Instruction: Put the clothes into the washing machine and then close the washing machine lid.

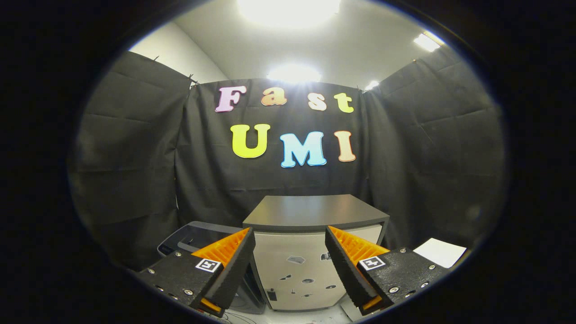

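While your gripper hangs with its fingers spread wide and nothing between them, it points level at the cabinet, not at the washer. The washer sits low to the left of the cabinet, just beside it. Most of it is hidden behind your left finger, so only a grey rim and a darker panel on top can be seen. I cannot tell from this angle whether that panel is the lid lying shut or an open mouth. I cannot tell where the clothes are either; they may be inside the drum or lying somewhere below the fingers.

That leaves two readings. Either the clothes wait to be picked up and the lid is to be dealt with later, or they are in the drum with the lid down and you are backing off.

Whichever holds, you would do well to tip the gripper down and swing it left until the washer's top lies between the fingers. Then you can judge the lid plainly. Keep clear of the cabinet's near corner as you turn. The white sheet on the right plays no part.
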Demonstrator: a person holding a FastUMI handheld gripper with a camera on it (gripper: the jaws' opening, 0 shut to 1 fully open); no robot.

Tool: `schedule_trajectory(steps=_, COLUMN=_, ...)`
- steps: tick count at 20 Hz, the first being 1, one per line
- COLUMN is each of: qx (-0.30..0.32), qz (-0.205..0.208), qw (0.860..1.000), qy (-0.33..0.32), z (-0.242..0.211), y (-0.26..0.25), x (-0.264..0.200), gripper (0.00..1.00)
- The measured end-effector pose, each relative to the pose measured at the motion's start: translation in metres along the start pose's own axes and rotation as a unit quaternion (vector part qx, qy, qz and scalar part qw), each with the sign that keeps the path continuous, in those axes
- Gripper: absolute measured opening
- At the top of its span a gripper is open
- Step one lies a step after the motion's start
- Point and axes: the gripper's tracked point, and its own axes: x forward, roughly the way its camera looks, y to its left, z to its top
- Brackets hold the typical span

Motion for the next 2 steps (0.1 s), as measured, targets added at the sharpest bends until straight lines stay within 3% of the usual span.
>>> schedule_trajectory(steps=2, qx=0.001, qz=0.001, qw=1.000, qy=0.000, z=0.0000, y=-0.0020, x=-0.0028, gripper=0.96)
